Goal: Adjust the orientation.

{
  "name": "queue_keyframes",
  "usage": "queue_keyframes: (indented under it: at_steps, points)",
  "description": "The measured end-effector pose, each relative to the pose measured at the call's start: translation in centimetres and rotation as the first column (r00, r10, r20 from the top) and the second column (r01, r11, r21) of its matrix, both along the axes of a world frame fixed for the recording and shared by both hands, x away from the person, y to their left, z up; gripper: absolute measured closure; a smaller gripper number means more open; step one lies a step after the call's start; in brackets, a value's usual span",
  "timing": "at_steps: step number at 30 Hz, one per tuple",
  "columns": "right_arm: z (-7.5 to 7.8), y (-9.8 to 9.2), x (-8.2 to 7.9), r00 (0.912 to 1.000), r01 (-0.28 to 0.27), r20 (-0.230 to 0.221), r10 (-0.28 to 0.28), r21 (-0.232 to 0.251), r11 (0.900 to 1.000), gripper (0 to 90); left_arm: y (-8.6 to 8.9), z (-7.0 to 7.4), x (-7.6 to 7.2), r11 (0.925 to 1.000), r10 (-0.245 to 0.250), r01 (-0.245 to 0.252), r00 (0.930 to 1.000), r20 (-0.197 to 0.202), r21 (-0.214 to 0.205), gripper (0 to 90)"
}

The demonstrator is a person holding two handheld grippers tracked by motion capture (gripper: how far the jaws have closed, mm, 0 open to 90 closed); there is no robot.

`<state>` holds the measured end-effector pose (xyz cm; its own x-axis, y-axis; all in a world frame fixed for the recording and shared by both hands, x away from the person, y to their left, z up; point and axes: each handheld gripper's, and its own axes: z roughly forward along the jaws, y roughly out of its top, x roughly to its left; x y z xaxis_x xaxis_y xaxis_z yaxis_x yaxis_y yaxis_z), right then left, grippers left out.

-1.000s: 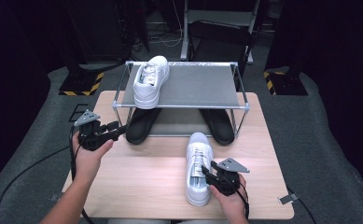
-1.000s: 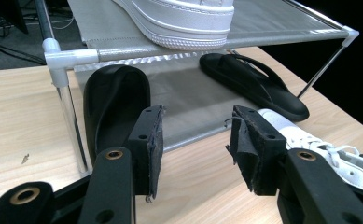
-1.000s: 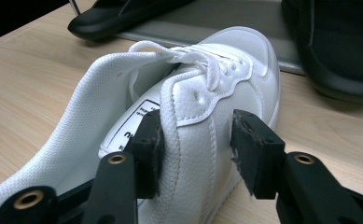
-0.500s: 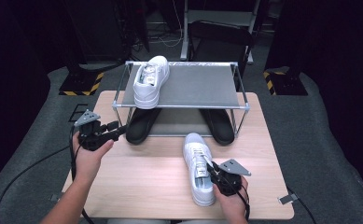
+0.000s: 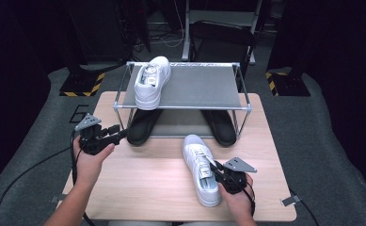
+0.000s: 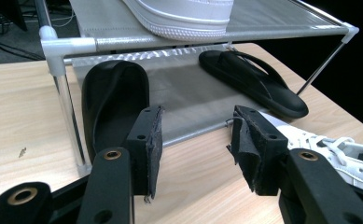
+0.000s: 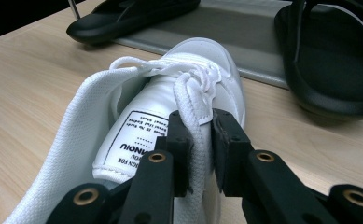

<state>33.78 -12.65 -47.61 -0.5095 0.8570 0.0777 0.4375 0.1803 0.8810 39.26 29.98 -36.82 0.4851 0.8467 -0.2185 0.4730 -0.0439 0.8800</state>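
The left gripper hovers above the left part of the wooden table, its jaws standing well apart with nothing between them, pointing toward the metal shoe rack. Straight ahead of it, on the rack's lower shelf, lies the left black slipper, and beyond that to the gripper's right the other black slipper. Above them, on the top shelf, a white sneaker rests with its toe toward the person and hanging slightly over the front rail. Farther right, the second white sneaker lies on the table in front of the rack, its long axis running roughly away from the person, with the toe toward the rack and tilted a little to the left and the heel near the table's near edge. The right gripper reaches into this sneaker from the heel side; its jaws have just been closing and now pinch the tongue and laces between their pads, so the shoe stretches away directly ahead of the jaws.
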Motion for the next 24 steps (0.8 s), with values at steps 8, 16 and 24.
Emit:
queue_keyframes:
  at_steps: [8, 16, 24]
  points:
    - [-0.2, -0.3, 0.1, 0.9995, 0.01, -0.031, -0.009, 0.04, 0.9992, 68.6, 0.1, -0.8, -0.4, 0.9999, 0.004, -0.004, 1.0, -0.008, -0.011, 52.7]
    - [-0.4, -0.8, 0.3, 0.9978, 0.006, -0.066, -0.002, 0.048, 0.9988, 63.5, 0.5, -1.0, -0.5, 0.9999, 0.011, -0.011, 0.9999, -0.011, -0.012, 52.0]
    - [-0.7, -0.9, 0.4, 0.9982, -0.029, -0.051, 0.031, 0.052, 0.9983, 64.2, 0.5, -0.9, -0.6, 0.9998, 0.013, -0.013, 0.9999, -0.008, -0.011, 52.0]
